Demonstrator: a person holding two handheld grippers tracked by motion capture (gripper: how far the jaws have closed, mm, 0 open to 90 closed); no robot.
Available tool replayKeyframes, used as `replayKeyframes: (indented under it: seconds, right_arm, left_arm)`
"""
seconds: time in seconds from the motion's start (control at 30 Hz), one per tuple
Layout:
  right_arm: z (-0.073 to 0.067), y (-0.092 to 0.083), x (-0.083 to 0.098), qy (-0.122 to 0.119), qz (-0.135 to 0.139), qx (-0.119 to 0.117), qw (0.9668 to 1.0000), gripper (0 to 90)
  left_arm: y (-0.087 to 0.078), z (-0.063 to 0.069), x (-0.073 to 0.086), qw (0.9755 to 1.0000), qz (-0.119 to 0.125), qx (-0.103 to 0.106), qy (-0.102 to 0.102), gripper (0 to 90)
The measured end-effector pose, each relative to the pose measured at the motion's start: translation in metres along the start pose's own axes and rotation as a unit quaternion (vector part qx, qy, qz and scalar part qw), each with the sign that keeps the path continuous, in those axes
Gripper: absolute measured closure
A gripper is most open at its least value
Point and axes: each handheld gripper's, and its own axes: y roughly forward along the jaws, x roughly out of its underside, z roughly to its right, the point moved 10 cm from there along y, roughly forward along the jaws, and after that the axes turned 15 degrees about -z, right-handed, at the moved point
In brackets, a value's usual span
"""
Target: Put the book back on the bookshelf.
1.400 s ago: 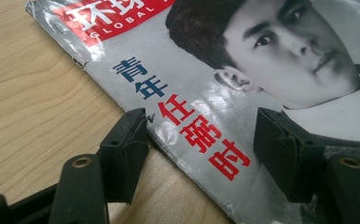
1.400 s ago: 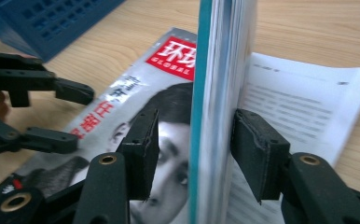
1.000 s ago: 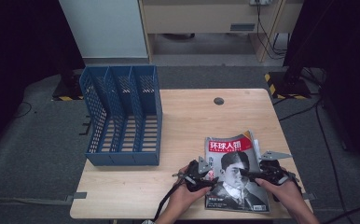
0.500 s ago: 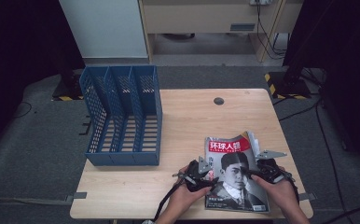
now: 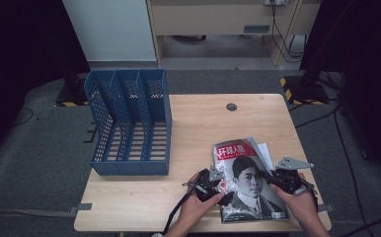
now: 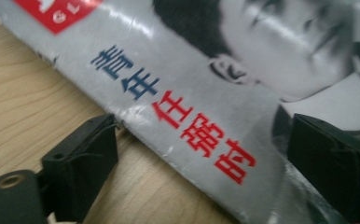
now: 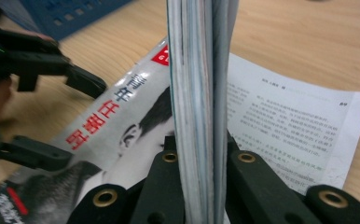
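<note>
Glossy magazine on pale wood-grain table, right gripper clamped on its page edges – left gripper gaping astride its spine

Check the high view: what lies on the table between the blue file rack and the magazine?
Nothing: between the blue file rack and the magazine the high view shows only bare wooden table.
</note>
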Motion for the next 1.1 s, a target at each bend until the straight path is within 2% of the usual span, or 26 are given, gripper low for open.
replayKeyframes:
  seconds: [0.07, 0.1, 0.13, 0.17, 0.23, 0.3, 0.37, 0.43, 0.53, 0.57, 0.67, 0.7, 0.8, 0.87, 1.1]
  right_arm:
    - [-0.002, -0.006, -0.004, -0.001, 0.019, -0.016, 0.9997, 87.8]
    - [-0.003, -0.008, -0.007, 0.001, 0.029, -0.024, 0.9993, 87.9]
    - [-0.003, -0.008, -0.007, 0.001, 0.029, -0.024, 0.9993, 87.9]
    - [-0.006, -0.012, -0.010, 0.009, 0.046, -0.045, 0.9979, 87.8]
    - [-0.007, -0.013, -0.011, 0.016, 0.054, -0.062, 0.9965, 87.8]
    - [-0.009, -0.010, -0.010, 0.018, 0.052, -0.068, 0.9962, 87.8]
    - [-0.010, -0.007, -0.009, 0.016, 0.047, -0.067, 0.9965, 87.7]
    - [-0.011, 0.000, -0.005, 0.011, 0.034, -0.053, 0.9980, 87.4]
    - [-0.010, 0.002, -0.003, 0.012, 0.029, -0.051, 0.9982, 86.8]
    - [-0.009, 0.007, 0.000, 0.009, 0.016, -0.038, 0.9991, 85.5]
    - [-0.010, 0.014, 0.006, 0.003, -0.010, -0.023, 0.9997, 82.7]
    - [-0.010, 0.018, 0.009, -0.002, -0.022, -0.017, 0.9996, 82.1]
    - [-0.013, 0.027, 0.017, -0.010, -0.056, -0.015, 0.9983, 76.8]
    - [-0.013, 0.029, 0.020, -0.014, -0.064, -0.006, 0.9978, 74.6]
    - [-0.014, 0.030, 0.021, -0.015, -0.070, -0.009, 0.9974, 71.5]
  left_arm:
    - [0.000, -0.001, 0.000, 1.0000, 0.002, 0.005, -0.005, 5.7]
    - [-0.002, -0.003, -0.001, 0.9995, 0.009, 0.020, -0.024, 4.1]
    - [-0.002, -0.003, -0.001, 0.9995, 0.009, 0.020, -0.024, 3.7]
    - [-0.003, -0.005, -0.002, 0.9986, 0.017, 0.035, -0.036, 4.0]
    - [-0.004, -0.003, -0.002, 0.9980, 0.022, 0.048, -0.034, 6.7]
    - [-0.003, 0.001, -0.003, 0.9978, 0.022, 0.057, -0.025, 12.4]
    - [-0.003, 0.002, -0.003, 0.9982, 0.019, 0.053, -0.018, 12.9]
    - [-0.003, 0.002, -0.003, 0.9983, 0.019, 0.051, -0.020, 12.4]
    - [-0.003, 0.002, -0.003, 0.9984, 0.020, 0.049, -0.021, 14.3]
    - [-0.003, 0.002, -0.002, 0.9988, 0.019, 0.043, -0.017, 15.4]
    - [-0.003, 0.001, -0.002, 0.9991, 0.018, 0.037, -0.014, 20.3]
    - [-0.003, 0.001, -0.001, 0.9996, 0.016, 0.024, -0.005, 23.7]
    - [-0.004, -0.001, 0.000, 0.9998, 0.013, 0.012, 0.001, 30.6]
    - [-0.005, -0.003, 0.000, 0.9999, 0.013, 0.005, 0.001, 34.4]
    - [-0.007, -0.006, 0.001, 0.9999, 0.012, 0.003, -0.005, 43.5]
